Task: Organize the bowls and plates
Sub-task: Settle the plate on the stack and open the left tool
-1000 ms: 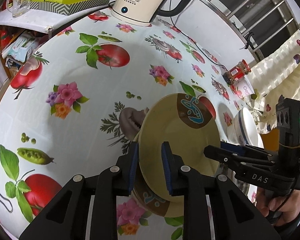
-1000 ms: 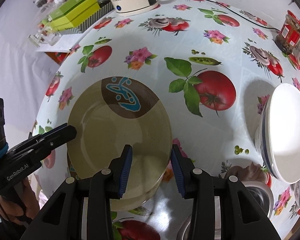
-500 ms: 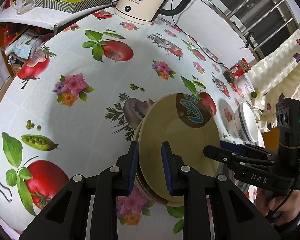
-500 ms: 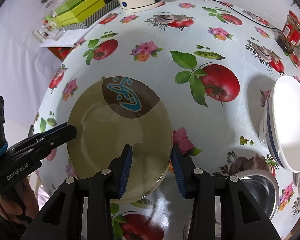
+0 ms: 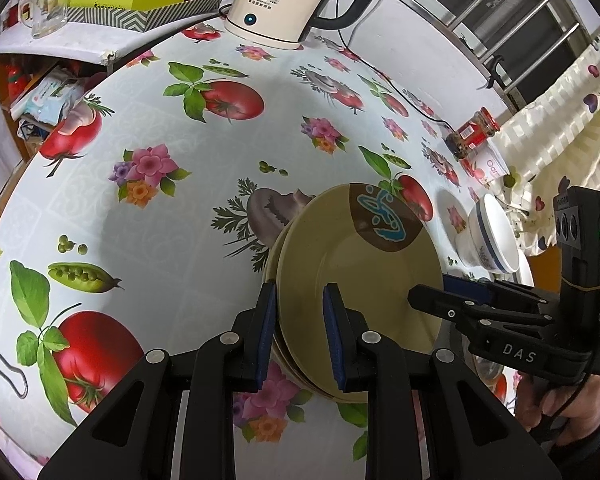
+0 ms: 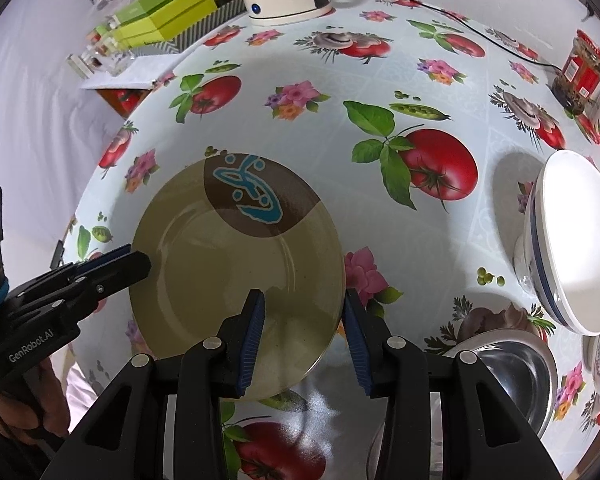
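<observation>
Straddling opposite rims of an olive plate [image 5: 352, 276], your two sets of tongs frame it in the lower centre of both wrist views. Your left tongs [image 5: 300, 328] stand with their pads either side of the plate's near rim, but whether they pinch it you cannot tell. Your right tongs [image 6: 304, 336] gape wide across the other edge, gripping nothing. The plate, marked by a brown patch with a blue squiggle, sits on at least one like it [image 5: 270, 272] on the flowered bench [image 5: 188, 216]. It looks glazed ceramic: stiff, fairly heavy, slick and likely to chip. Take it by the rim with the pads well over the lip, and lift level. White bowls [image 6: 572, 240] and a steel bowl [image 6: 512, 372] wait at the right of the right wrist view.
</observation>
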### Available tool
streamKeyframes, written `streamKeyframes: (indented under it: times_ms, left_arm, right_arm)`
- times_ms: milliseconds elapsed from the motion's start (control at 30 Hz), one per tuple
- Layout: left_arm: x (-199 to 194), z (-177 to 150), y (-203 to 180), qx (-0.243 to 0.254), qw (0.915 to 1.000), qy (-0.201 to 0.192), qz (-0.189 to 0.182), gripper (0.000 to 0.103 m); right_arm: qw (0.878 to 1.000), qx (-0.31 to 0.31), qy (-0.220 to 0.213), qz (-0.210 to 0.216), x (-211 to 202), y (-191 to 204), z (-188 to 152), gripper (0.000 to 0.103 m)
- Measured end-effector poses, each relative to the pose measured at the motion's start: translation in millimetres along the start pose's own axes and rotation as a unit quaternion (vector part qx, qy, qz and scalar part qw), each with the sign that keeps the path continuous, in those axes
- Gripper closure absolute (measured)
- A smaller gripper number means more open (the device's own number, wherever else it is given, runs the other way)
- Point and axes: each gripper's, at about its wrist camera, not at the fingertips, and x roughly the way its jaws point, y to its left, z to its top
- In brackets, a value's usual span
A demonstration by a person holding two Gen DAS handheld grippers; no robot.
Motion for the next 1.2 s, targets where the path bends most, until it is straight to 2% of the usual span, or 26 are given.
streamKeyframes:
  times_ms: [900,1200]
  left_arm:
    - [1.9,3.4,3.3,0.005,0.9997,-0.006,0.023,0.077]
    - [3.7,2.2,-8.8,0.033,0.9989,-0.009,0.033,0.076]
  right_arm:
    - [1.0,0.001,-0.011,-0.004,-0.1,-4.6,-1.8,0.063]
    - [1.0,-0.015,-0.026,-0.001,-2.1,3.6,-2.9,0.063]
